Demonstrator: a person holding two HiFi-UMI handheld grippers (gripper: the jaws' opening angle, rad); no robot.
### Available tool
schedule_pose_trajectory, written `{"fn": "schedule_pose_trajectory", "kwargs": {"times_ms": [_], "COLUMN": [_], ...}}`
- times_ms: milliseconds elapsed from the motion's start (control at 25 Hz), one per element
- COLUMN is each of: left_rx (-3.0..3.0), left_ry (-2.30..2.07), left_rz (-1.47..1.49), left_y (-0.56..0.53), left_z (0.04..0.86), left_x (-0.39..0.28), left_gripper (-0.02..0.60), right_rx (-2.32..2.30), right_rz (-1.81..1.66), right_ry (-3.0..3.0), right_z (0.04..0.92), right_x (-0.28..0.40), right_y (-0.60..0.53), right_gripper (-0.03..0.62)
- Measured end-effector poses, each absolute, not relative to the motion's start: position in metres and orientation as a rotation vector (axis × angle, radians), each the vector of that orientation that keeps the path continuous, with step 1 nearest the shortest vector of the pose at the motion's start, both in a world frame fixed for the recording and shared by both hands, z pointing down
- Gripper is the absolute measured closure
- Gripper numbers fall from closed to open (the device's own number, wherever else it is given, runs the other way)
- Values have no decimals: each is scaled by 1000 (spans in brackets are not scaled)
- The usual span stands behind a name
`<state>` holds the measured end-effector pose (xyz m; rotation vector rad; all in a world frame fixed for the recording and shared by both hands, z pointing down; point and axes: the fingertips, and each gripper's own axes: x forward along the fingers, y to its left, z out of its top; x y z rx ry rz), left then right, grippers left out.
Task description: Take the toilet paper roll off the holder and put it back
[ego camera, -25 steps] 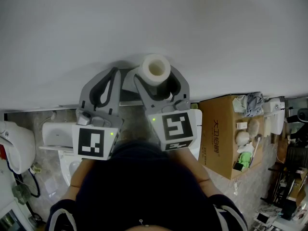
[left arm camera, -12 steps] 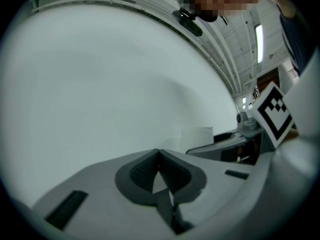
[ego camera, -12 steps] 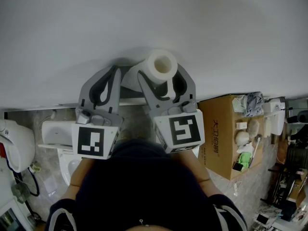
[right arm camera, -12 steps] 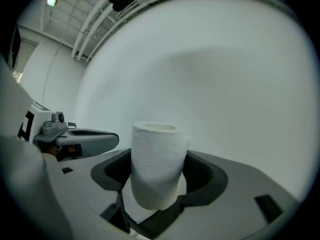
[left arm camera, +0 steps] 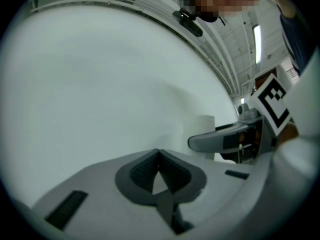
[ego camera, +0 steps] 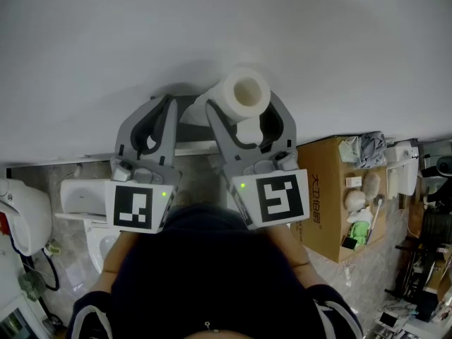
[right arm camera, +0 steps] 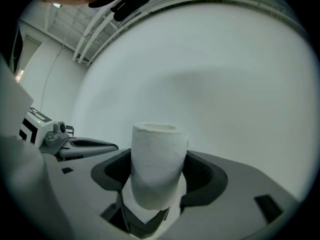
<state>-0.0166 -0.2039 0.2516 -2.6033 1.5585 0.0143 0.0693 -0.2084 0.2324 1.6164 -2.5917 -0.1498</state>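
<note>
Now right tongs pinch the soft, cylindrical toilet paper roll; left tongs pressed together.

Grey moulded left gripper and right gripper with dark ribbed pads. White marker cubes, black squares, green lamps. Dark top.

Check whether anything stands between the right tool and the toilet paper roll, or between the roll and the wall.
Nothing visible does. The right tool is shut on the toilet paper roll, and only bare wall lies ahead. The left tool, shut and empty, sits off to the side.
</note>
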Motion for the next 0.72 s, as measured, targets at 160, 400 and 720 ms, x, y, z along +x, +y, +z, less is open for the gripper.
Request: {"fn": "schedule_pose_trajectory", "kwargs": {"times_ms": [160,400,720], "left_rx": [-2588,-2580,-2596], "left_ry": [1541,1521,1523], "left_rz": [-5,22,1], "left_y": [-204,-201,-196], "left_z": [254,248,249], "left_x": [-13,-3,2], "left_gripper": [580,580,580], "right_rx": [1646,1685,1753], "right_rz": [-177,-216,-229], "right_ry": [-2597,-2593,-2569], "right_z": [224,213,207], "right_x": [78,92,111], "right_y": [-205,-199,-195], "right_gripper": [275,275,275]}}
